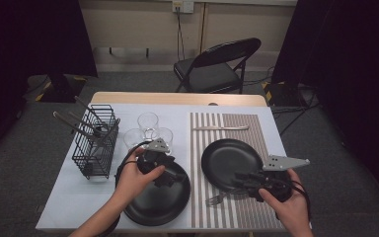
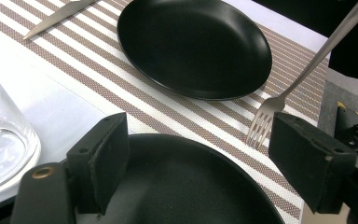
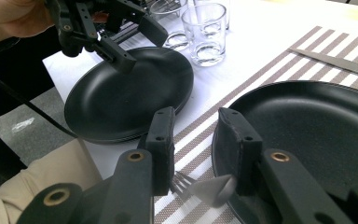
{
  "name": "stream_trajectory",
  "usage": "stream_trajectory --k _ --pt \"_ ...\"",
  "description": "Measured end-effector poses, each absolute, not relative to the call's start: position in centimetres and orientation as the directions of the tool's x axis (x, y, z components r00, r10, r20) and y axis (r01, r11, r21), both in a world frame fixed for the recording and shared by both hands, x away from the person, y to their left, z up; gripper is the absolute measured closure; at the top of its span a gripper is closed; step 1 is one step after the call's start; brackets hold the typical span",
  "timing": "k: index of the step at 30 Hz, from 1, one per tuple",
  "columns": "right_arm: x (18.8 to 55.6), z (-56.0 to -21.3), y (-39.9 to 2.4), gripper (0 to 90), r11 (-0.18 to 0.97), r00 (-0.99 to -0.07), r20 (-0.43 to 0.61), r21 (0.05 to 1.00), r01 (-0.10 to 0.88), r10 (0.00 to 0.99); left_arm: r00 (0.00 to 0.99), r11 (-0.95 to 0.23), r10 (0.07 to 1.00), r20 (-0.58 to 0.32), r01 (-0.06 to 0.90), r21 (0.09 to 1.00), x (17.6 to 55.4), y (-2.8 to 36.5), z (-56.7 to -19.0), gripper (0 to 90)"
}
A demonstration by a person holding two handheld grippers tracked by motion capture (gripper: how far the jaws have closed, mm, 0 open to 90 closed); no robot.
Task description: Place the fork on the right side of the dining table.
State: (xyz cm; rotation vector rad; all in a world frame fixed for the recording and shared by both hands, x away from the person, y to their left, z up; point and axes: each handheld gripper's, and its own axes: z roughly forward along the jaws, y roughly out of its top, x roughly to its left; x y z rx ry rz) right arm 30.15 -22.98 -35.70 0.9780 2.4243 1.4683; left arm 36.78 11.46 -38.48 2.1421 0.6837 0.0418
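Observation:
A silver fork (image 1: 219, 198) (image 2: 307, 65) rests its tines on the striped placemat (image 1: 227, 217), left of a black plate (image 1: 229, 160) (image 2: 191, 42) (image 3: 317, 121). My right gripper (image 1: 242, 180) (image 3: 196, 116) hangs over it, jaws apart. The fork's head (image 3: 205, 190) lies low between them, and I see neither pad pressing on it. A second black plate (image 1: 158, 205) (image 2: 186, 186) (image 3: 121, 102) sits on the white cloth at the front left. My left gripper (image 1: 171, 174) (image 2: 199, 125) (image 3: 137, 44) hovers above that plate's far side, wide open with nothing between its jaws.
A table knife (image 1: 221, 128) (image 2: 56, 16) (image 3: 340, 63) lies at the placemat's far end. Three drinking glasses (image 1: 148, 121) (image 3: 207, 32) stand behind the left plate. A black wire basket (image 1: 96, 143) with cutlery stands at the left. A folding chair (image 1: 217, 66) stands beyond the table.

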Motion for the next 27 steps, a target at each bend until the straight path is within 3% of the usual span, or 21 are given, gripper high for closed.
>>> stream_trajectory --k 27 --pt "30.4 -36.6 -24.7 64.5 0.279 -0.739 0.213 0.831 0.481 0.64 0.853 -0.486 0.477 -0.21 0.455 0.746 36.7 11.0 -38.7 20.3"
